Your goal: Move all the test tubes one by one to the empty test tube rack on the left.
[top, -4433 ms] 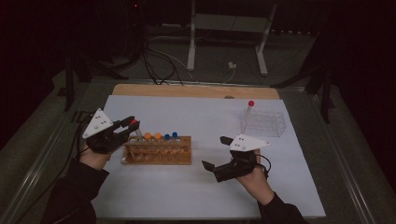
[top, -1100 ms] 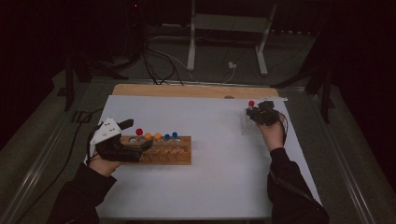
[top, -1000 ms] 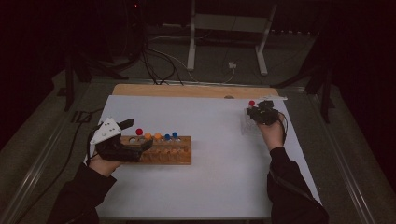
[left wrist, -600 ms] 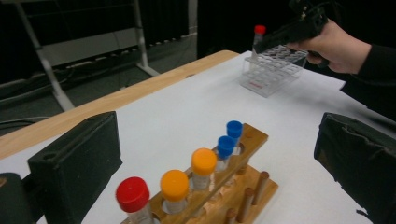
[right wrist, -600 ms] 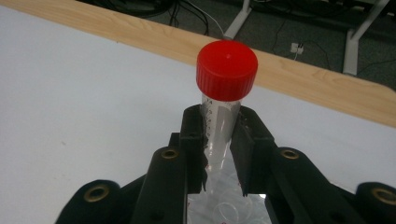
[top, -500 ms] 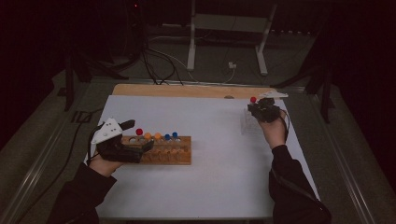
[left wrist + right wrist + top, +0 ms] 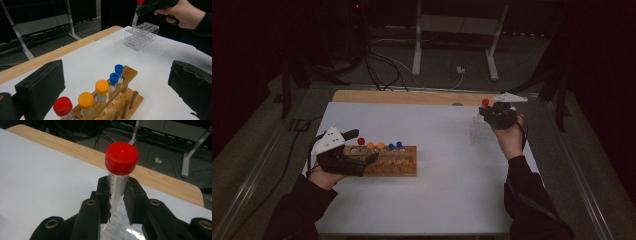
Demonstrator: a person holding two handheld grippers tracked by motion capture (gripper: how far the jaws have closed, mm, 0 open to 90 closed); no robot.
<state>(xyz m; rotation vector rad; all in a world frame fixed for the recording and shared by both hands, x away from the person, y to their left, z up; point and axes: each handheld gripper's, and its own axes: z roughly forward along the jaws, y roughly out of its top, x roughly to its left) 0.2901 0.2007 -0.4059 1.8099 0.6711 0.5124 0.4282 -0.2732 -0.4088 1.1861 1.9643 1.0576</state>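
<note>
Right gripper (image 7: 117,195) is clamped on a red-capped tube (image 7: 121,158), its lower end just above the clear rack (image 7: 141,35). Wooden rack (image 7: 125,90), well apart from the clear rack, holds five tubes; left gripper (image 7: 349,155) straddles it, jaws wide, holding nothing. Likely one transfer underway.
</note>
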